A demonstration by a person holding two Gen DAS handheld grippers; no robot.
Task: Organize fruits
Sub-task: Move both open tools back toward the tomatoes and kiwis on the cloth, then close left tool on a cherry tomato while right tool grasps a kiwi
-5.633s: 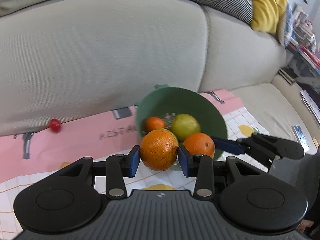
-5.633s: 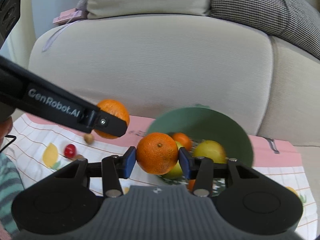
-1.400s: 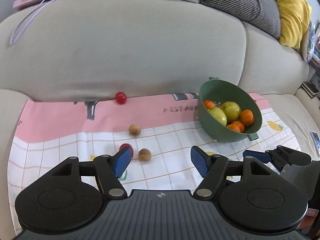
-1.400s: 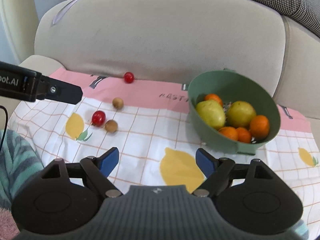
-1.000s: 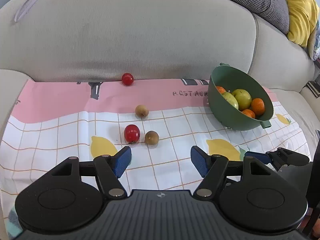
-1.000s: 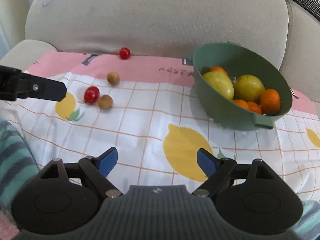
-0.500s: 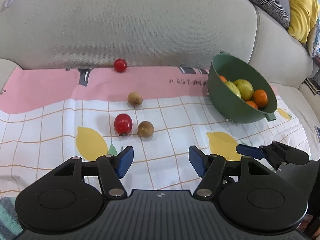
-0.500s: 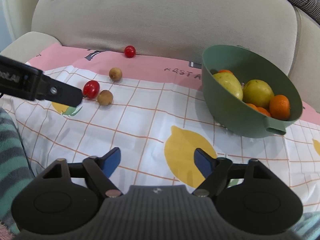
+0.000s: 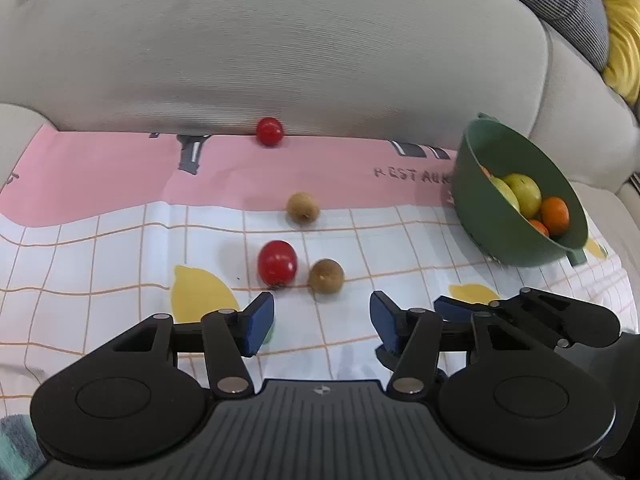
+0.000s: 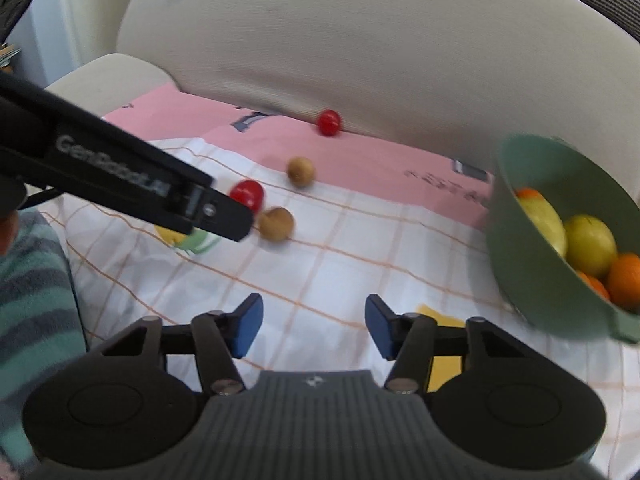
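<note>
Fruit lies scattered on a patterned cloth spread over a sofa seat. From the left wrist view, the left gripper has been closing its jaws; they stand partly apart with nothing between them. Just beyond its fingertips sit a red tomato and a brown round fruit, almost touching. Farther ahead lie a second brown fruit and a small red fruit against the sofa back. Off to the right of the fingers, a green bowl holds yellow-green and orange fruit.

From the right wrist view, the right gripper has likewise been closing, half apart and empty over bare cloth. The left gripper's finger reaches in ahead and left of the fingers, its tip beside the tomato.
</note>
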